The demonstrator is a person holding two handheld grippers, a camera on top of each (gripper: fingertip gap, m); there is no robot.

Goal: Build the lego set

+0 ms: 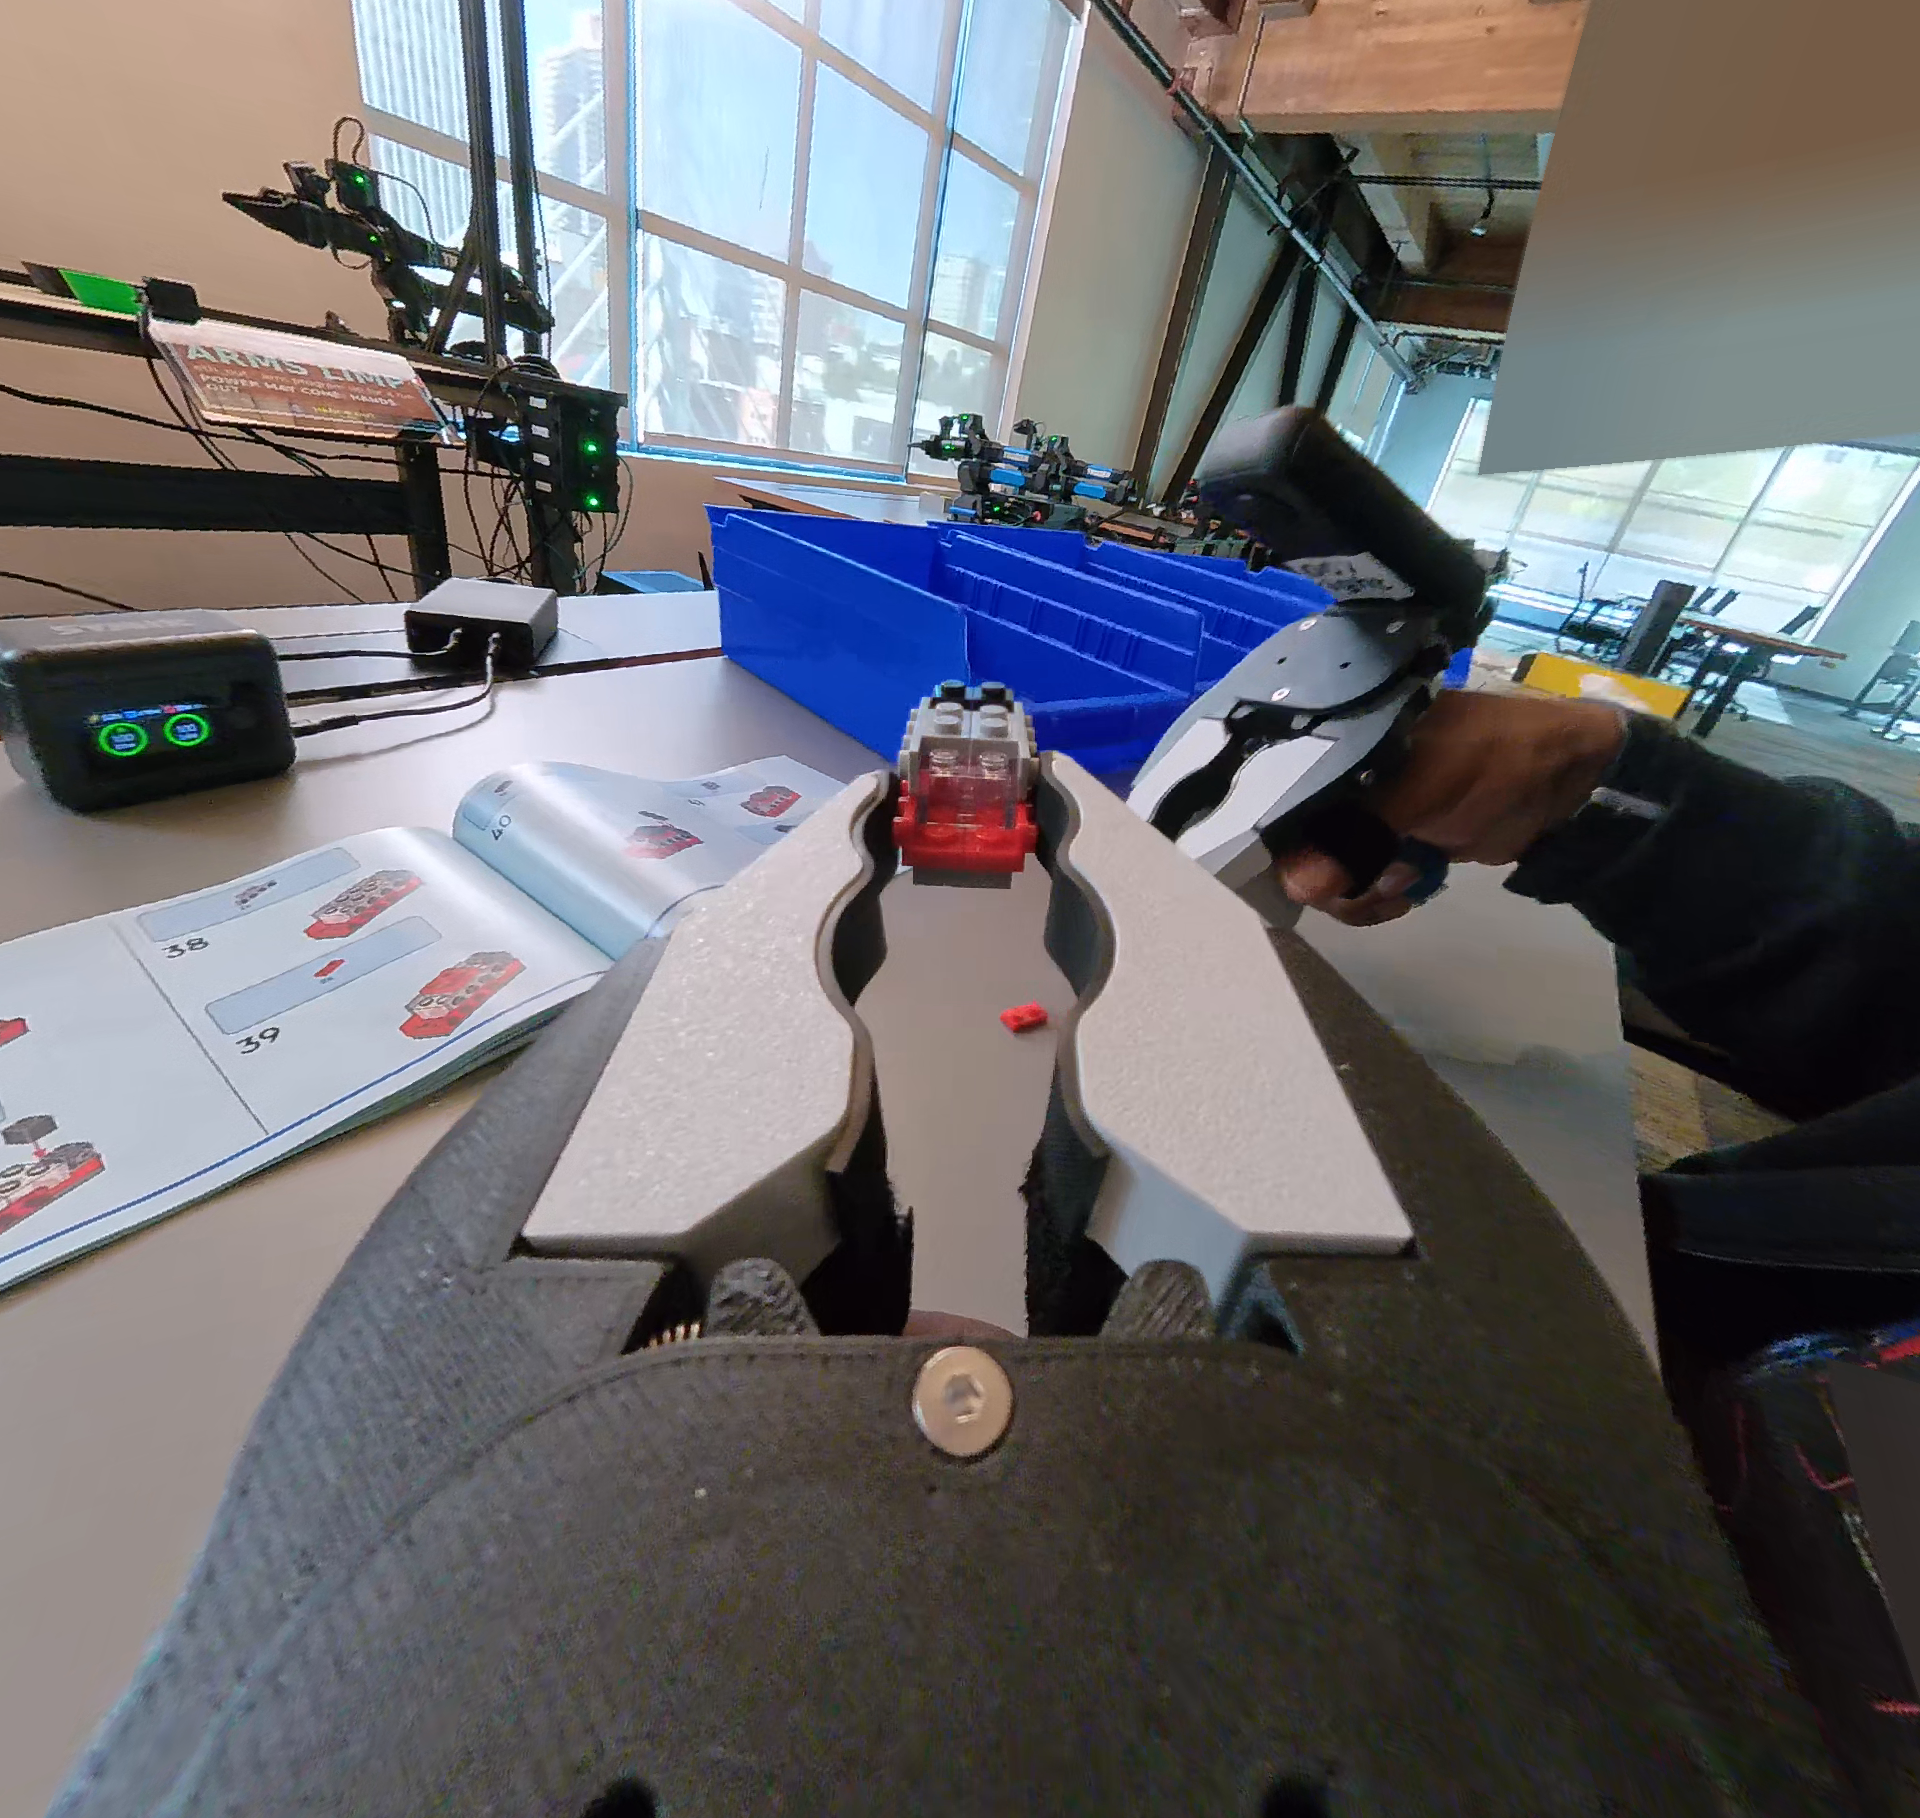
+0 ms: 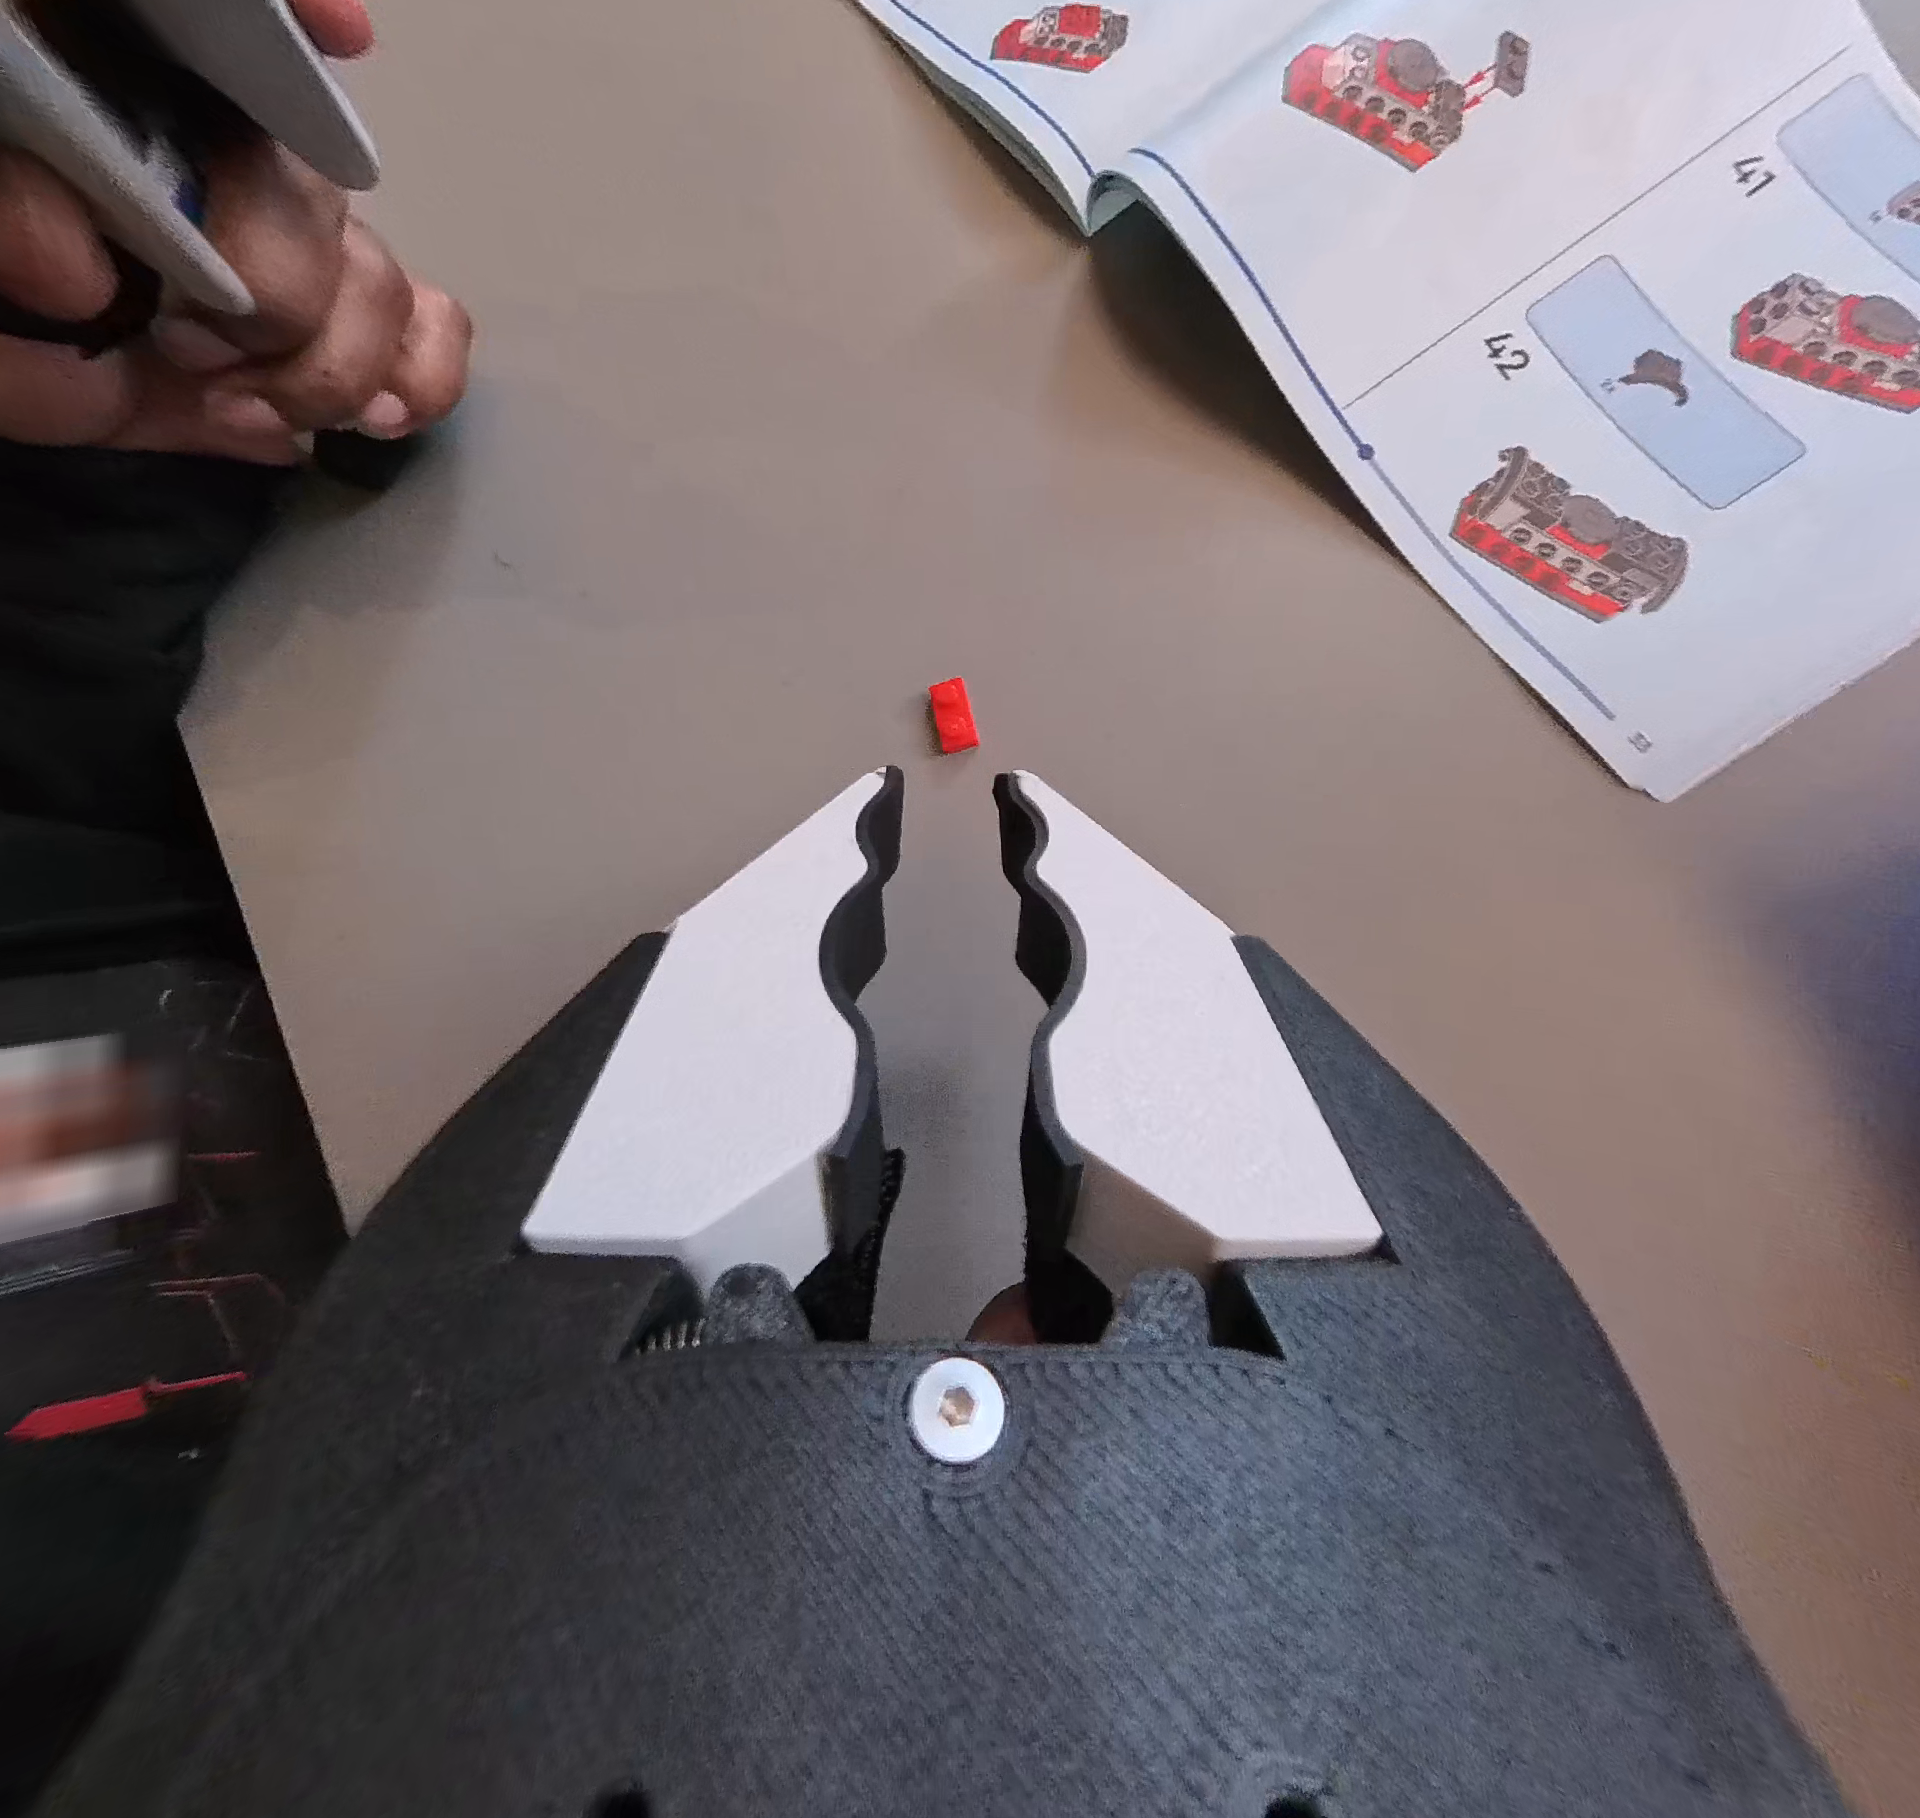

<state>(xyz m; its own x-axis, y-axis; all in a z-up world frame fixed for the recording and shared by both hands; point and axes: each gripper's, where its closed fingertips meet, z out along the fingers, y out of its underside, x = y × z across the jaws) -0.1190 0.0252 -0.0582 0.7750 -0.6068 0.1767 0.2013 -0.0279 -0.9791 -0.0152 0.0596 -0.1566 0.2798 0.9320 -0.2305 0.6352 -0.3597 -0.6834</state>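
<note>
My left gripper (image 1: 966, 812) is shut on a small lego build (image 1: 966, 792) of red, clear, grey and black bricks and holds it above the table. A small red plate (image 1: 1025, 1017) lies on the table below it. In the right wrist view the same red plate (image 2: 953, 715) lies just ahead of my right gripper (image 2: 948, 781), whose jaws stand a little apart and empty, pointing down at it. The right gripper (image 1: 1236, 833) also shows in the left wrist view, to the right of the build. The left gripper's fingers (image 2: 239, 64) show at the top left of the right wrist view.
An open instruction booklet (image 1: 343, 958) lies on the left of the grey table (image 1: 156, 1405); it also shows in the right wrist view (image 2: 1558, 262). Blue bins (image 1: 935, 625) stand behind. A black box with green lights (image 1: 145, 714) and cables sit far left. The table edge (image 2: 218, 833) runs on the left. The tips of one gripper are about 15 cm away from the tips of the other.
</note>
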